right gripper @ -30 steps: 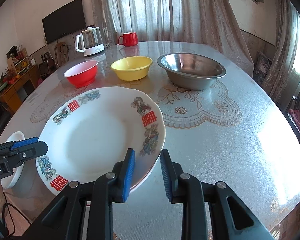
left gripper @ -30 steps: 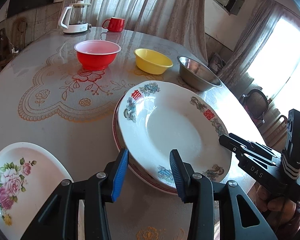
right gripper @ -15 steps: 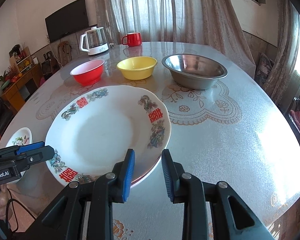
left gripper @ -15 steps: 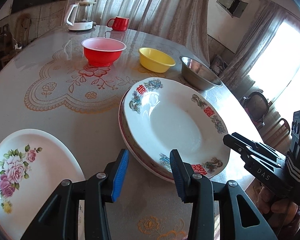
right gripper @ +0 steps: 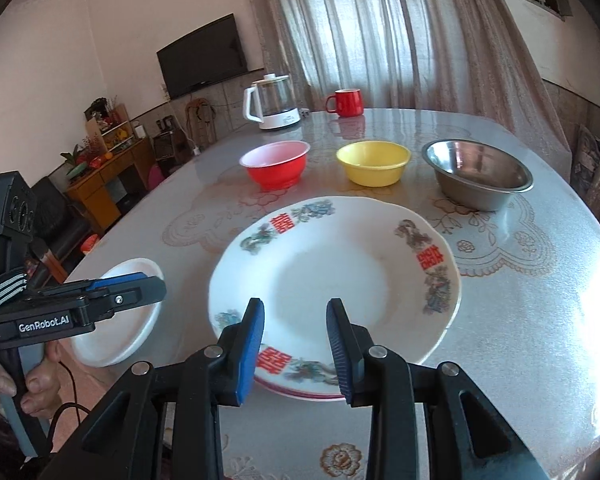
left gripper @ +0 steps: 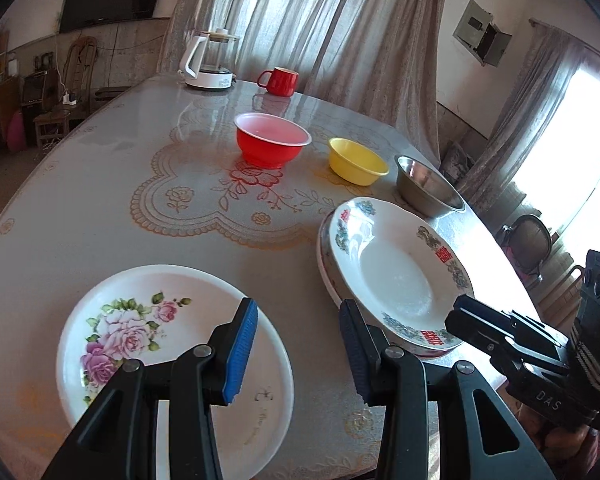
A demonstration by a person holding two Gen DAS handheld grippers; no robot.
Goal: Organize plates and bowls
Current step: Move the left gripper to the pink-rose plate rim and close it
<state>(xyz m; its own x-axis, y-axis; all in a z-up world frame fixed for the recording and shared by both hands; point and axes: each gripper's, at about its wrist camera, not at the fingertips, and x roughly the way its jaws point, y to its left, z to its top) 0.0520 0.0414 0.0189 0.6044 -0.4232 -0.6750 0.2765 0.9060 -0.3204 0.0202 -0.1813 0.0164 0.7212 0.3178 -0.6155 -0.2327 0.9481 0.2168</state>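
Two claws are in our hands at the near edge of the bench. Our left claw (left gripper: pixel 296 344) hangs partly open with nothing between its blue pads, above the near rim of the rose-patterned plate (left gripper: pixel 140 344); its side reads "GenRobot.AI". Our right claw (right gripper: pixel 296 344), marked "DAS", has just been opening its jaws; they stand apart over the near rim of the top plate (right gripper: pixel 332 280), pads clear of it and gripping nothing. That plate carries red double-happiness characters among floral sprays and sits on a second plate (left gripper: pixel 325 256), whose edge shows beneath. Beyond, across the middle of the bench (right gripper: pixel 540 300), stand the red bowl (right gripper: pixel 276 164), the yellow bowl (right gripper: pixel 374 162) and the steel bowl (right gripper: pixel 480 172), well apart in a row. At the far edge sit a white-based glass kettle (right gripper: pixel 274 102) and a red mug (right gripper: pixel 346 102).
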